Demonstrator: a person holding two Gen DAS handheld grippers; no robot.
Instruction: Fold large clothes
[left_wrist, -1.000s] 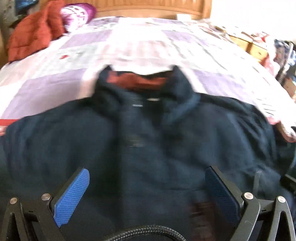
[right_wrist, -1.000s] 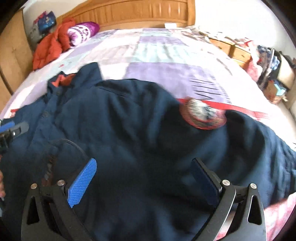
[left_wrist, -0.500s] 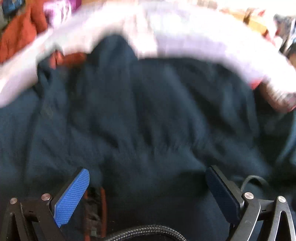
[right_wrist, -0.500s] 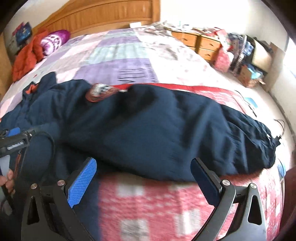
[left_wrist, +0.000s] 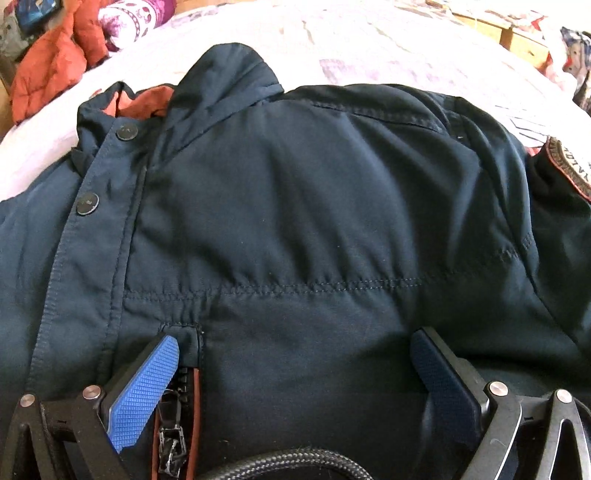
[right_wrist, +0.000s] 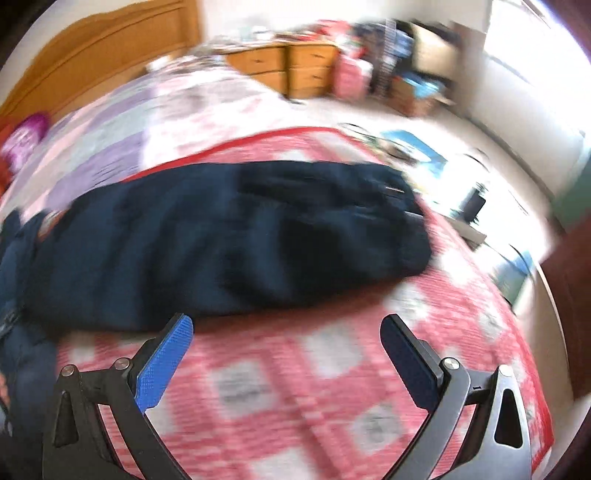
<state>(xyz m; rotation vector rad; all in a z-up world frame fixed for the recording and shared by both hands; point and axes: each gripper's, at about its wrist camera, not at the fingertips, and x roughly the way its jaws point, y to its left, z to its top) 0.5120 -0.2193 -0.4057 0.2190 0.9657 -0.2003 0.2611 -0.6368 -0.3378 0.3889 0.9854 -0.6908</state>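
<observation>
Claw (right_wrist: 286, 334) swung off jacket (right_wrist: 221, 240).

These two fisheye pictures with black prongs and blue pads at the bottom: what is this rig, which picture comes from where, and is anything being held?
There is no robot here. A person holds a two-finger tool in each hand, and a camera on each looks forward along its fingers.

The sharp picture is from the left tool. Its fingers are spread wide over a dark navy jacket lying on a bed; you can see snap buttons and a zipper near the blue pad.

The blurred picture is from the right tool. It is also open, over a red checked quilt, with the jacket's sleeve stretched out ahead.

Neither tool grips anything.
</observation>
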